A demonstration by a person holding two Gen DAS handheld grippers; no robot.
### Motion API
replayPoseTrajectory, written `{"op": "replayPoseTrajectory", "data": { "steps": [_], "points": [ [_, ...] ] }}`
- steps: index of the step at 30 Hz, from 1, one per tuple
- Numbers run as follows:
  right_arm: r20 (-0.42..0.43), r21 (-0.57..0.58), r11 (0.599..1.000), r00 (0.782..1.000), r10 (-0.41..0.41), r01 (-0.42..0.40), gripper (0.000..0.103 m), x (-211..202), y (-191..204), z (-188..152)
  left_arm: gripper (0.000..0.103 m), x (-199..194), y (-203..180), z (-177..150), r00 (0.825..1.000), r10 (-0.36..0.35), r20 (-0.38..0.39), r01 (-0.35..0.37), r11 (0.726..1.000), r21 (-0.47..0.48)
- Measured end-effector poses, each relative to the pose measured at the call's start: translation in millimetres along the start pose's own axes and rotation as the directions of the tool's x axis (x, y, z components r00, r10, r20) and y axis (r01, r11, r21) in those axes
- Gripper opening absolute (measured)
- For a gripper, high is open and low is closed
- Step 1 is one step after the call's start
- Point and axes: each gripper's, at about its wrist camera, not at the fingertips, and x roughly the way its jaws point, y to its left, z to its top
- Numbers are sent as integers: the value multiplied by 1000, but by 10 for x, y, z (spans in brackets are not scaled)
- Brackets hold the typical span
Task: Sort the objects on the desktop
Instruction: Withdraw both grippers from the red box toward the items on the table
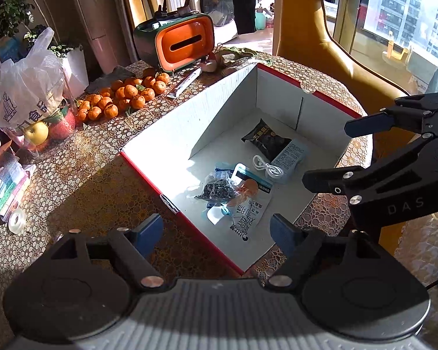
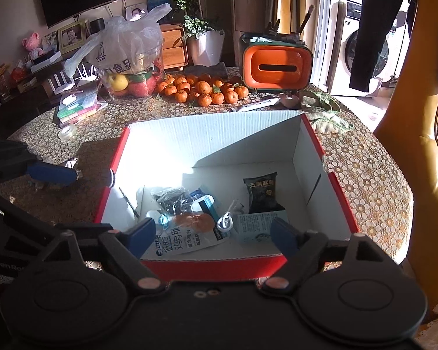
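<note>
A pile of mandarins [image 2: 203,89] is seen on the patterned tablecloth [image 2: 362,163], just in front of an orange tissue holder [image 2: 277,68]. To the left, a plastic bag [image 2: 125,46] is draped over what appears to be a clear fruit container. A washing machine [image 2: 362,52] is visible behind the doorway.

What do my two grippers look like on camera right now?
Both are black plastic with round pivot discs, silver screws and blue fingers. The left gripper has a ribbed grey body; the right gripper has a plain black one, with "DAS" lettered on its side.
</note>
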Motion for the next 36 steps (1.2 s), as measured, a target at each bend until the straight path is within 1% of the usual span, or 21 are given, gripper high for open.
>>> {"op": "replayPoseTrajectory", "data": {
  "steps": [4, 8, 12, 14, 16, 17, 30, 36],
  "points": [
    [27, 0, 1000, 1000, 15, -15, 91, -138, 72, -38, 83, -112, 34, -95, 1000, -6, 16, 7, 1000, -29],
    [55, -25, 1000, 998, 18, -17, 96, -288, 172, -77, 84, -231, 71, -185, 999, 4, 44, -2, 999, -53],
    [84, -52, 999, 996, 18, -13, 97, -438, 291, -121, 86, -342, 141, -293, 997, 11, 70, -5, 997, -79],
    [94, -63, 998, 995, 18, -13, 98, -498, 356, -138, 91, -400, 187, -356, 996, 12, 83, -5, 996, -91],
    [107, -74, 997, 994, 22, -15, 99, -553, 422, -160, 102, -447, 232, -410, 995, 18, 93, -9, 995, -101],
    [109, -75, 997, 994, 25, -17, 99, -569, 450, -169, 103, -474, 254, -437, 995, 23, 101, -12, 994, -107],
    [149, -98, 994, 987, 64, -50, 99, -695, 913, -267, 103, -807, 618, -781, 985, 55, 161, -26, 984, -177],
    [140, -112, 991, 986, 89, -74, 99, -653, 1148, -330, 103, -928, 795, -941, 979, 94, 182, -60, 980, -187]
  ]
}}
